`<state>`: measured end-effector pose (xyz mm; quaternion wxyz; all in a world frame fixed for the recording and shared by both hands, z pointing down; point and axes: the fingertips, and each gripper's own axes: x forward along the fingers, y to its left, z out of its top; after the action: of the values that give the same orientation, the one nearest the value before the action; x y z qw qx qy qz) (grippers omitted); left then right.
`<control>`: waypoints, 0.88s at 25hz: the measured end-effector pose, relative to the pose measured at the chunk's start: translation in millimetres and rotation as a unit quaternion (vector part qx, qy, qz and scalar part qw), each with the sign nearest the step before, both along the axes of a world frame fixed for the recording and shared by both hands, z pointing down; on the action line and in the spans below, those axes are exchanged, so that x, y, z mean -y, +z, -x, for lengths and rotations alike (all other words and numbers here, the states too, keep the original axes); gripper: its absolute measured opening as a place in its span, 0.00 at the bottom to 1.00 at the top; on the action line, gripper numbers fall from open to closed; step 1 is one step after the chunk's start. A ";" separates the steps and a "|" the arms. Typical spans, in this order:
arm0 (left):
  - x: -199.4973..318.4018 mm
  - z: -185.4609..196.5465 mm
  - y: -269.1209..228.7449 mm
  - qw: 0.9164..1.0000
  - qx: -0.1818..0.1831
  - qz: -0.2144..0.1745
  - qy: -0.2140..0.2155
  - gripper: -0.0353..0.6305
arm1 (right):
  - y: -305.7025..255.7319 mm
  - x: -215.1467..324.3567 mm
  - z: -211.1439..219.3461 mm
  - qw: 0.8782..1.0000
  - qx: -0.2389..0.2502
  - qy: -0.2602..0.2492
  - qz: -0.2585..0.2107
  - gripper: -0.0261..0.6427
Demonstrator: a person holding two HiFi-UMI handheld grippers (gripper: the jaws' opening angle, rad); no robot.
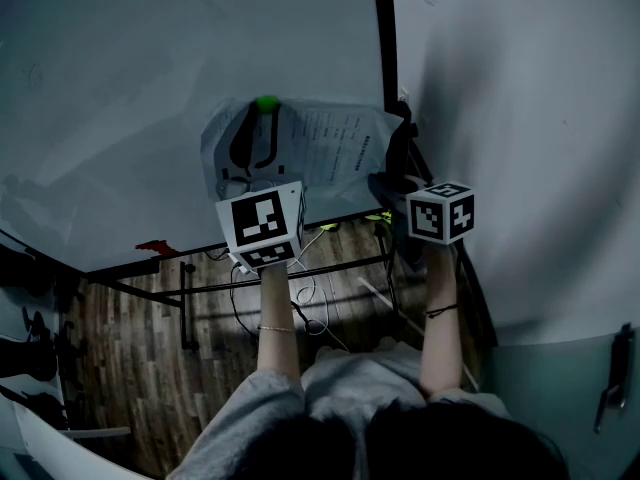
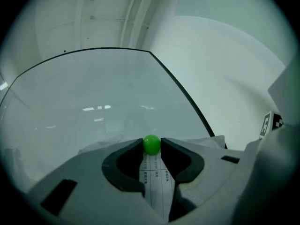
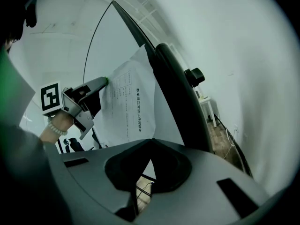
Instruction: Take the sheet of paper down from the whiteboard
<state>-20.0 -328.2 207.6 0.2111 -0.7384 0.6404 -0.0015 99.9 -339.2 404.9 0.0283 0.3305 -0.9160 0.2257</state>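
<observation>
A printed sheet of paper (image 1: 330,143) hangs on the whiteboard (image 1: 120,88), pinned at its top by a round green magnet (image 1: 266,103). My left gripper (image 1: 262,118) is shut on that magnet (image 2: 151,144), with the paper (image 2: 157,186) running down between its jaws. My right gripper (image 1: 398,128) is at the sheet's right edge beside the board's black frame (image 1: 383,38). In the right gripper view its jaws (image 3: 151,142) are shut on the edge of the paper (image 3: 131,107), and the left gripper (image 3: 105,81) shows at the sheet's far side.
The whiteboard stands on a black metal base (image 1: 250,273) over a wooden floor (image 1: 130,348) with loose white cables (image 1: 310,298). A plain wall (image 1: 520,118) lies right of the board. A small white table (image 3: 208,109) stands by that wall.
</observation>
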 end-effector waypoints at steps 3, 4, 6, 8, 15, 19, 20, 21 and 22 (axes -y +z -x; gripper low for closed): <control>0.1 1.2 1.3 1.000 -0.001 0.003 0.001 0.24 | -1.0 -2.5 -0.2 1.000 0.001 0.001 0.002 0.04; -0.2 1.4 1.2 1.000 -0.002 0.003 0.001 0.24 | -0.8 -3.2 -0.1 1.000 0.001 0.001 0.004 0.04; -1.8 2.9 -1.3 1.000 -0.007 -0.001 -0.001 0.24 | 2.7 -4.2 -0.9 1.000 -0.009 0.004 0.009 0.04; -3.2 5.8 -6.0 1.000 -0.013 -0.009 -0.002 0.24 | 8.9 -4.4 -3.7 1.000 -0.026 0.006 0.015 0.04; -0.4 9.3 -9.6 1.000 -0.009 -0.011 -0.004 0.24 | 5.9 -6.7 -3.9 1.000 -0.017 0.000 0.011 0.04; 0.2 9.3 -9.5 1.000 -0.010 -0.011 -0.004 0.24 | 2.9 -7.8 -3.0 1.000 -0.012 -0.004 0.008 0.04; 0.4 9.3 -9.4 1.000 -0.009 -0.011 -0.005 0.24 | 2.4 -7.8 -3.3 1.000 -0.010 -0.004 0.007 0.04; 0.5 9.2 -9.2 1.000 -0.009 -0.011 -0.005 0.24 | 2.1 -7.9 -3.7 1.000 -0.009 -0.004 0.007 0.04; 0.5 9.2 -9.0 1.000 -0.009 -0.011 -0.004 0.24 | 2.0 -8.3 -4.0 1.000 -0.008 -0.003 0.006 0.04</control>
<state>-29.3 -328.7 198.6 0.2136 -0.7336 0.6451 0.0112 103.9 -331.0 406.9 0.0387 0.3291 -0.9153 0.2287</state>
